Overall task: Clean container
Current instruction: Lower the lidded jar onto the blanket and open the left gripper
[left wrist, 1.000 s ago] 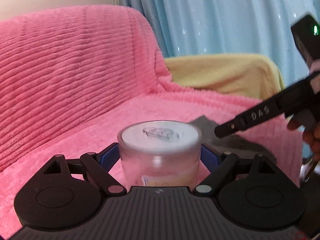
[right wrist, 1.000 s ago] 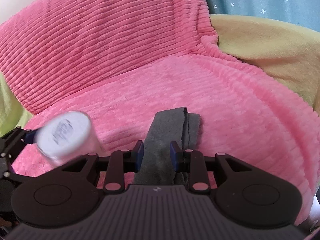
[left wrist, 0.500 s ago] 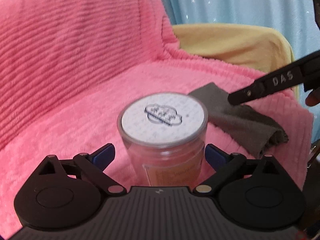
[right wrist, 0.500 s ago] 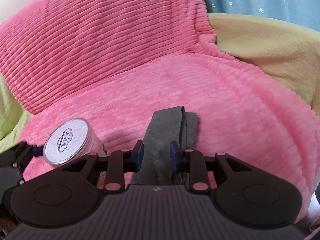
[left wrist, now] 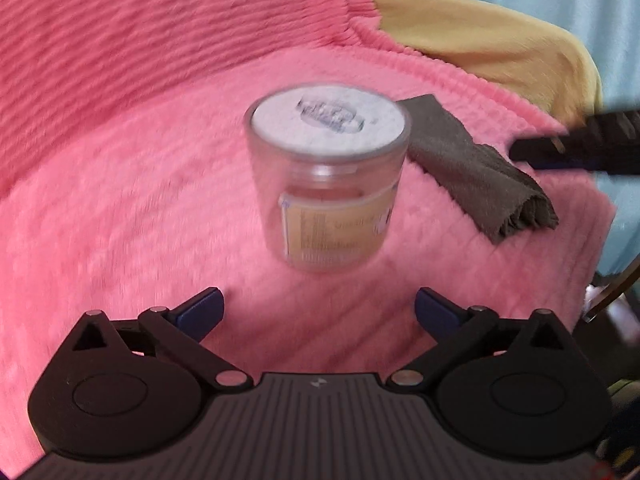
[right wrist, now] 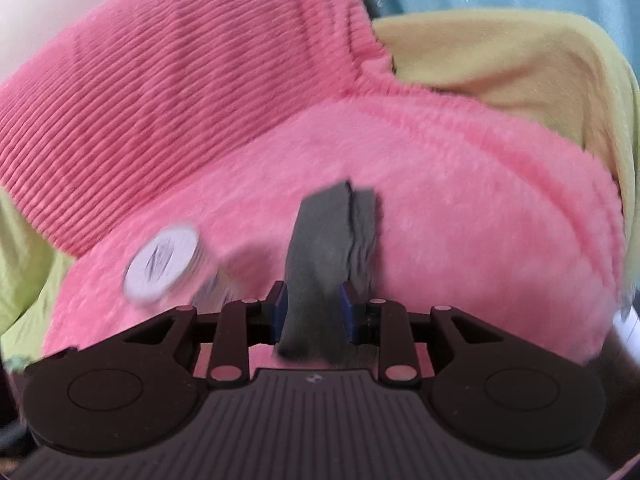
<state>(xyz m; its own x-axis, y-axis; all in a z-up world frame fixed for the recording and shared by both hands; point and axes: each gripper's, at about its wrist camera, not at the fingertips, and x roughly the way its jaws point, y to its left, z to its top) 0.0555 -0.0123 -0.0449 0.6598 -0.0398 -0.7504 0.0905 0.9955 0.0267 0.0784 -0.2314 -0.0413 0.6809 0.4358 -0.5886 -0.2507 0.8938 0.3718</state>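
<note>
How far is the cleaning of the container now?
Done: the container stands upright on the pink blanket, free of the open left claw. In hand: the right claw straddles the grey cloth, apparently not clamped yet. Left: gripping the cloth and wiping; no wiping is visible.

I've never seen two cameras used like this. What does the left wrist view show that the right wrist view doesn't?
Only the left wrist view shows the jar's tan label, the open left tool and the right tool seen from outside. Only the right wrist view shows the grey cloth running between the right tool's blue pads, and green fabric at left. Both show the jar, cloth, pink blanket and yellow cover.
</note>
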